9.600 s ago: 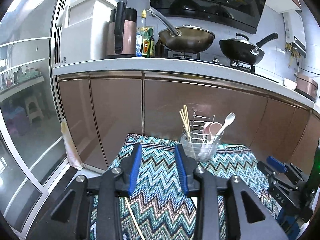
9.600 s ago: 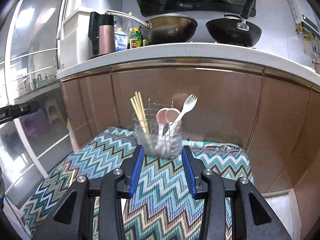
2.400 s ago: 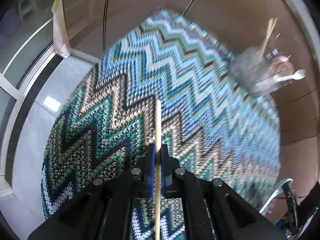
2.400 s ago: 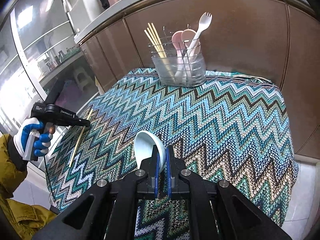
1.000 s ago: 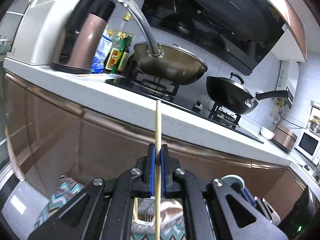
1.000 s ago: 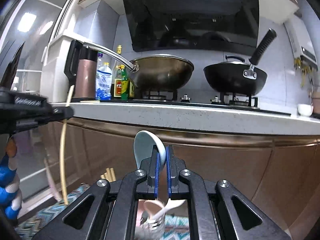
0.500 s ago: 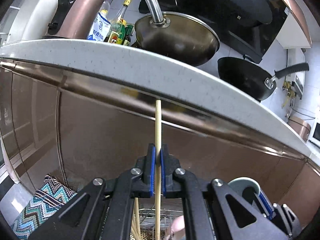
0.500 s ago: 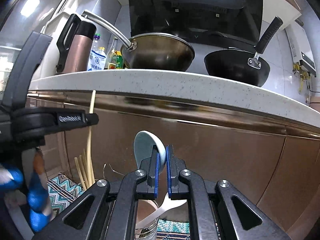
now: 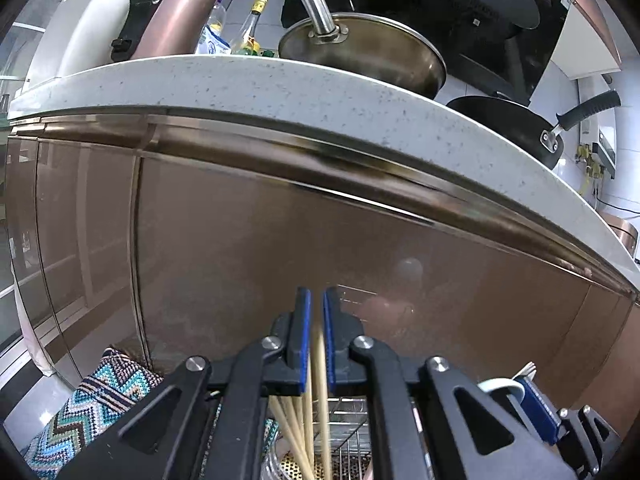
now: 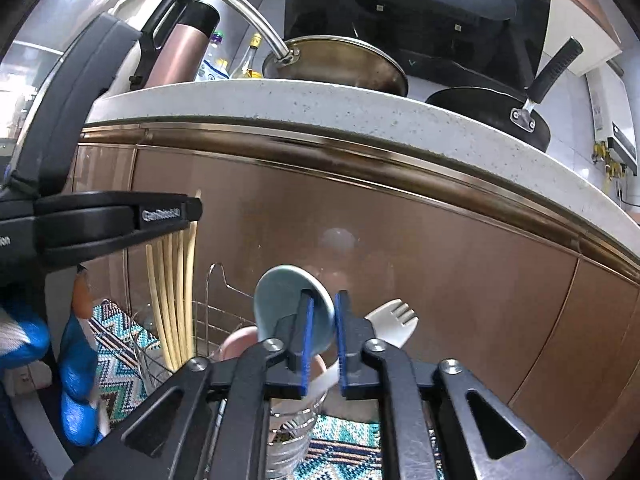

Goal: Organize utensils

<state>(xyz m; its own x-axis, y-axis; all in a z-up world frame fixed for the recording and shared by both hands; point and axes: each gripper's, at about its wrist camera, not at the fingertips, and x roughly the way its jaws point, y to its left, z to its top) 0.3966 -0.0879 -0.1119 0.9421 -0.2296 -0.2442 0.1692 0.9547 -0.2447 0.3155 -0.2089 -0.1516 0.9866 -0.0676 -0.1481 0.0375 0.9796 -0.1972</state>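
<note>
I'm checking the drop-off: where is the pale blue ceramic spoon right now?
In the right wrist view, the pale blue ceramic spoon stands between the opening jaws of the right gripper, over the clear utensil holder, beside the white plastic spork.

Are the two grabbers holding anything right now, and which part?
Both are letting go. The left gripper opens around a blurred chopstick. The right gripper opens beside the blue spoon, near its bowl.
</note>
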